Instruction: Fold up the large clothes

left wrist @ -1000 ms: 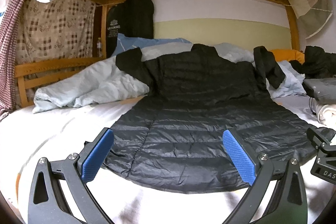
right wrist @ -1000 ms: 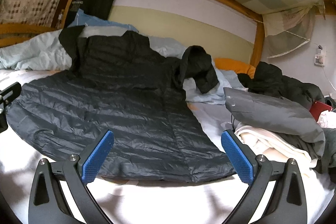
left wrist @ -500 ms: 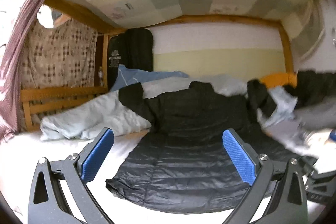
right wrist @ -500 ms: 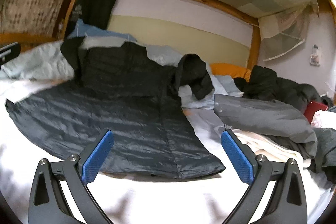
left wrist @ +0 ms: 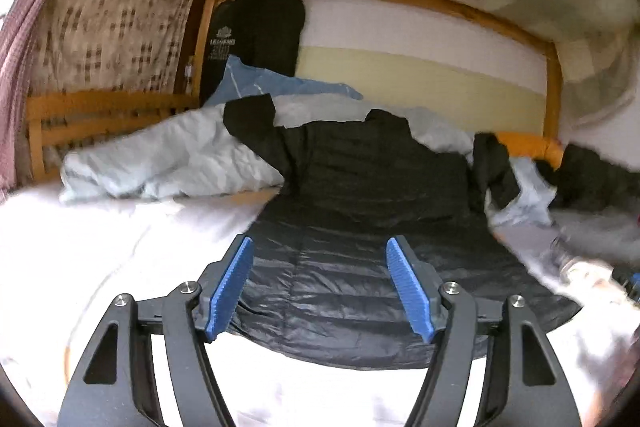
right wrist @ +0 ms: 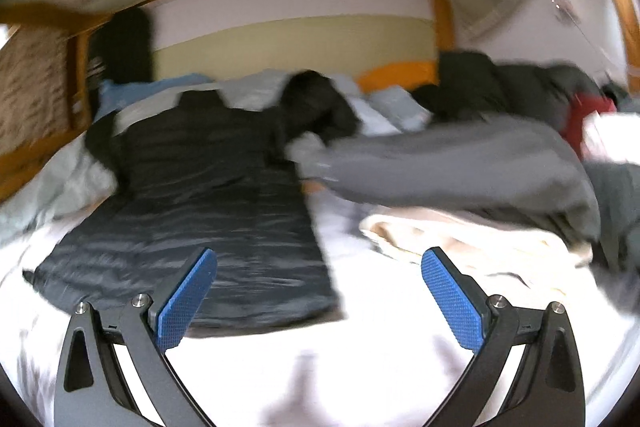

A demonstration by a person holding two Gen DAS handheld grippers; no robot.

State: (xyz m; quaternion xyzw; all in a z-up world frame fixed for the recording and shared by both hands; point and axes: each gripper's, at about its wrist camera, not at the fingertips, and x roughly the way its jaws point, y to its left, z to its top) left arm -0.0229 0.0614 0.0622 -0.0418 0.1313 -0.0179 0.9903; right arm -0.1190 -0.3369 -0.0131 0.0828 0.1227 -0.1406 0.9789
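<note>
The black quilted puffer jacket [left wrist: 360,235] lies spread flat on the white bed sheet [left wrist: 100,247]. The left gripper [left wrist: 320,287] hovers above its hem, jaws closing on nothing. The right gripper [right wrist: 316,291] gapes wide, empty, by the hem's corner.

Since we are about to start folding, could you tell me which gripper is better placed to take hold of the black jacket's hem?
Left, probably. The left gripper faces the black jacket's hem, jaws closing with nothing pinched yet. The right gripper frames mostly white sheet beside the hem's corner.
</note>
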